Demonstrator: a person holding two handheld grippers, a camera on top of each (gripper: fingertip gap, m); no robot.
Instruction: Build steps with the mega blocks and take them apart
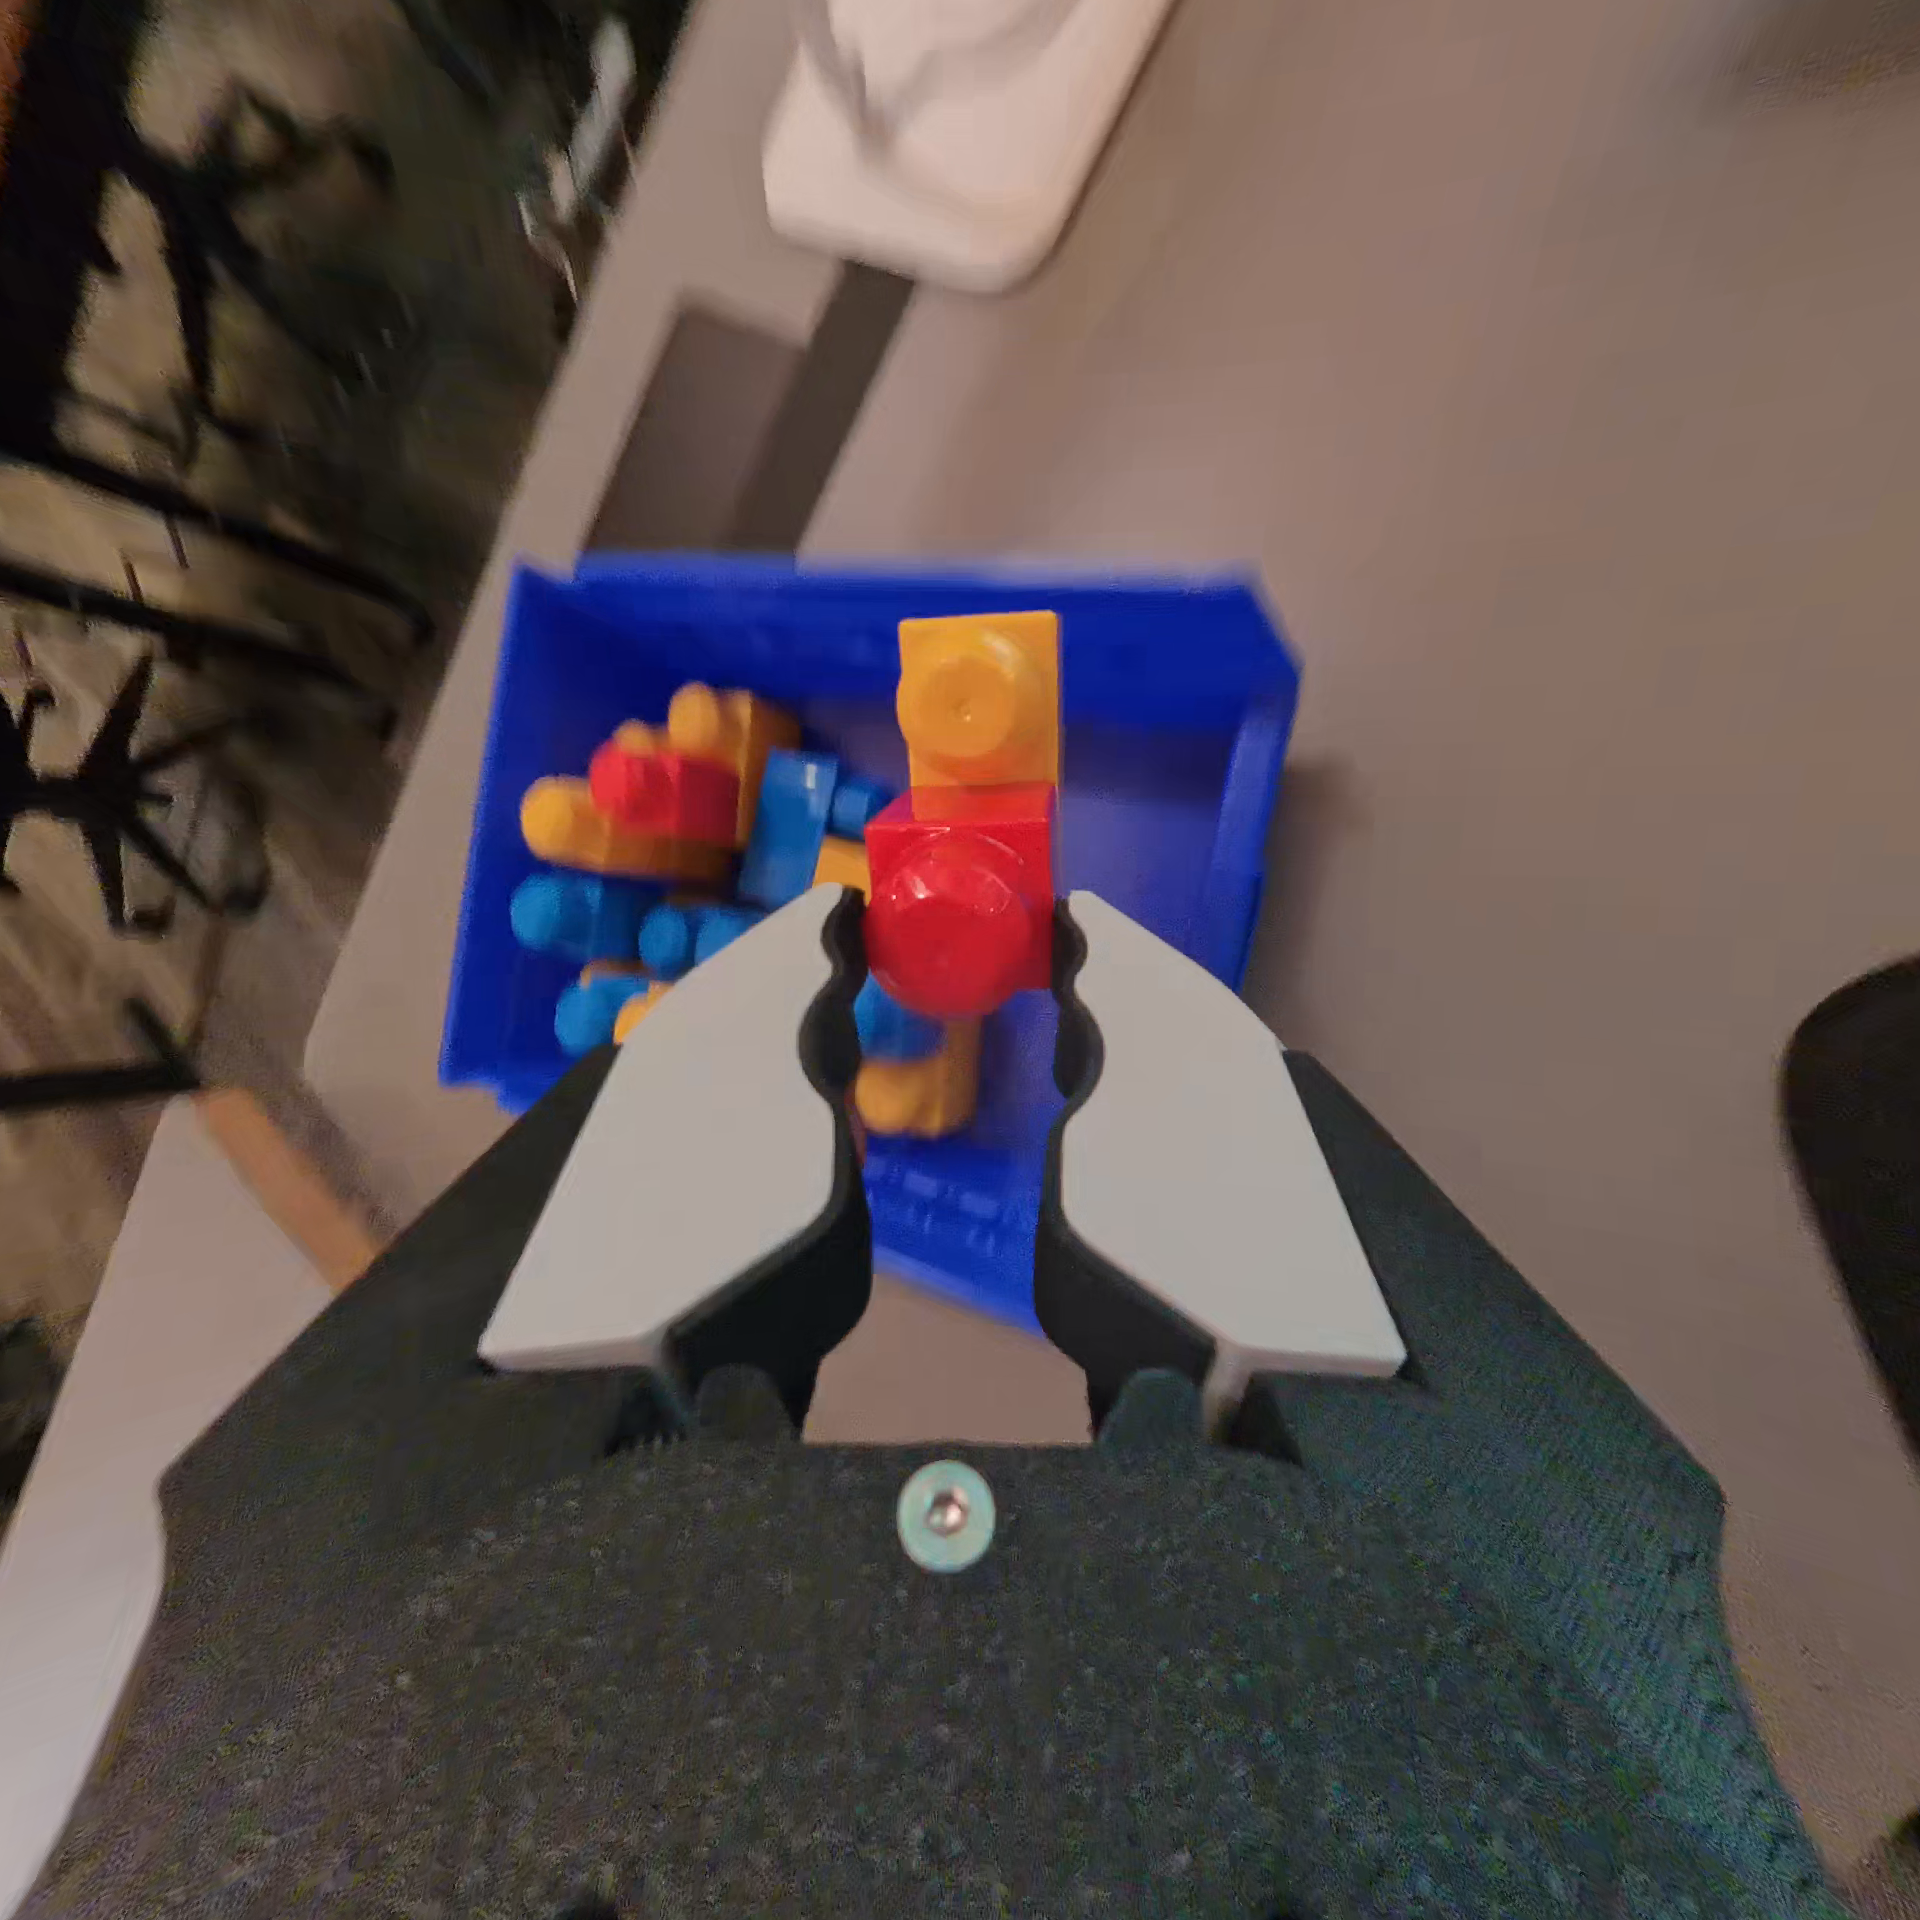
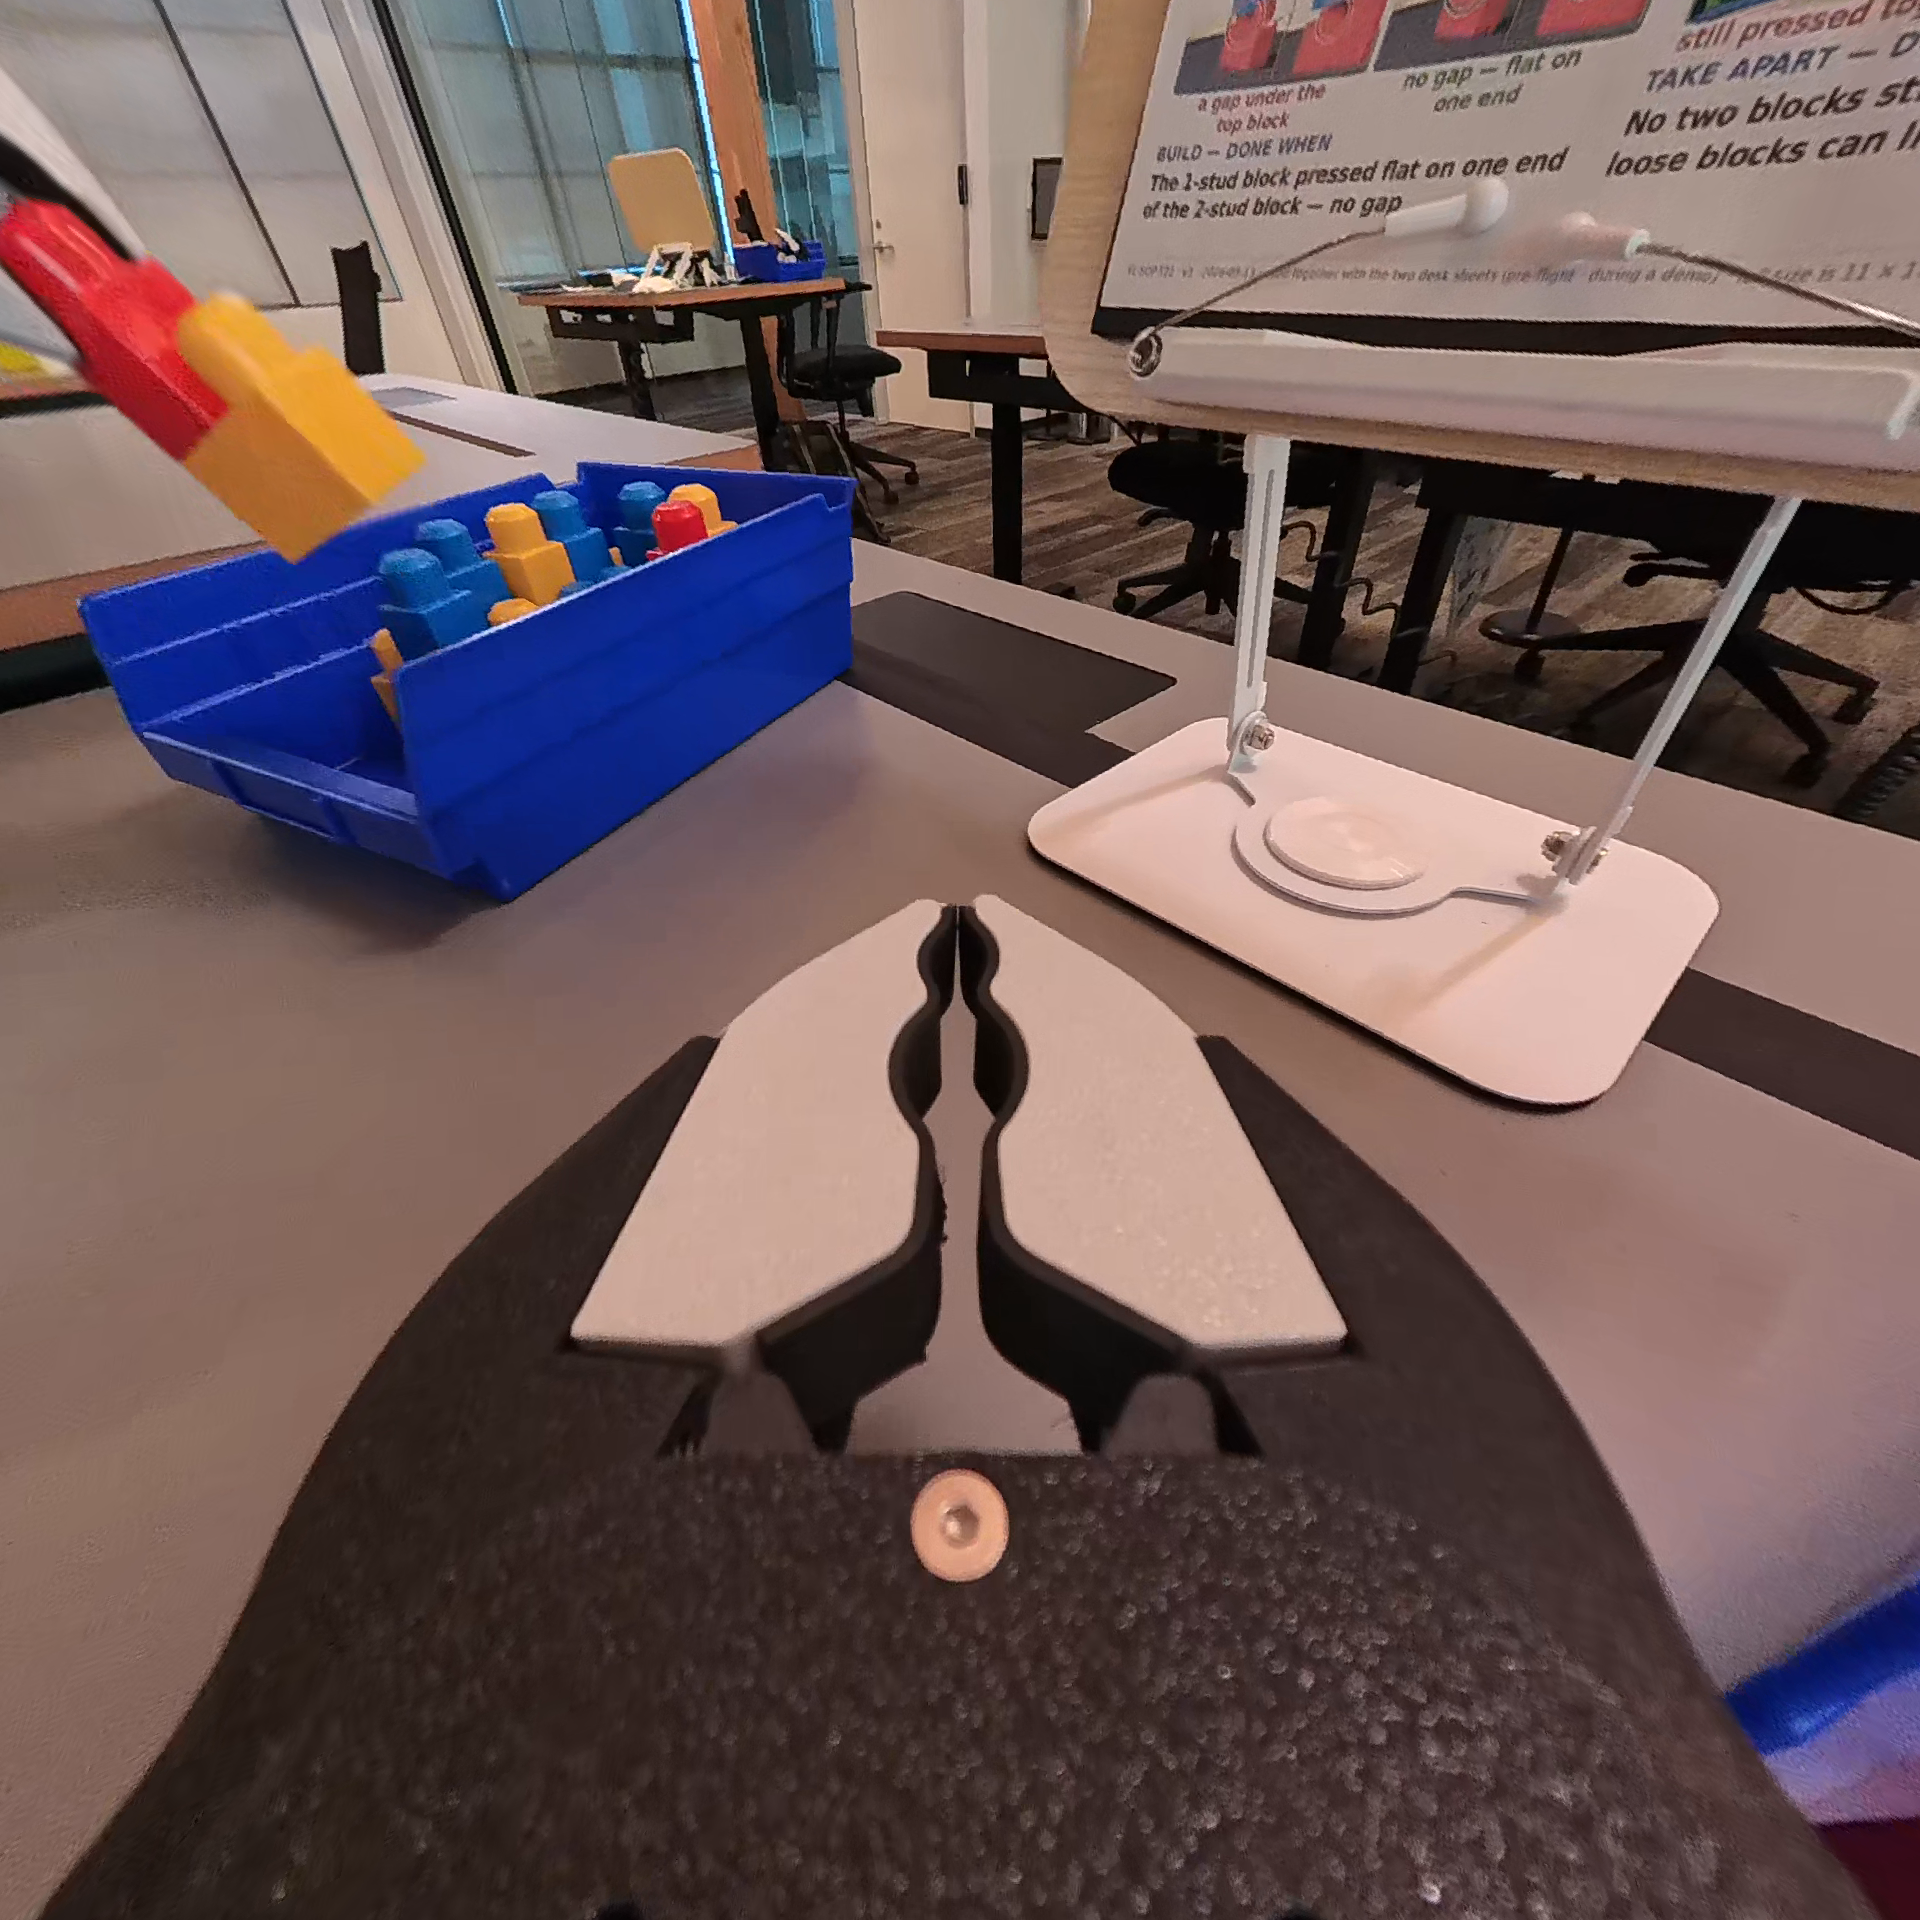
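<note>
My left gripper (image 1: 956, 925) is shut on a red block (image 1: 961, 904) that is joined to an orange block (image 1: 977, 696). It holds the pair in the air above a blue bin (image 1: 1262, 831) filled with several blue, orange and red blocks (image 1: 665, 821). In the right wrist view the held red block (image 2: 114, 322) and orange block (image 2: 296, 421) hang over the blue bin (image 2: 582, 727) at the upper left. My right gripper (image 2: 958, 914) is shut and empty, low over the grey table, to the right of the bin.
A white stand base (image 2: 1382, 904) sits on the grey table (image 2: 260, 1039) to the right of my right gripper, holding a tilted instruction board (image 2: 1455, 208). The table's left edge runs beside the bin (image 1: 343, 987). Desks and chairs stand beyond. There is about 35 cm between the tips of the two grippers.
</note>
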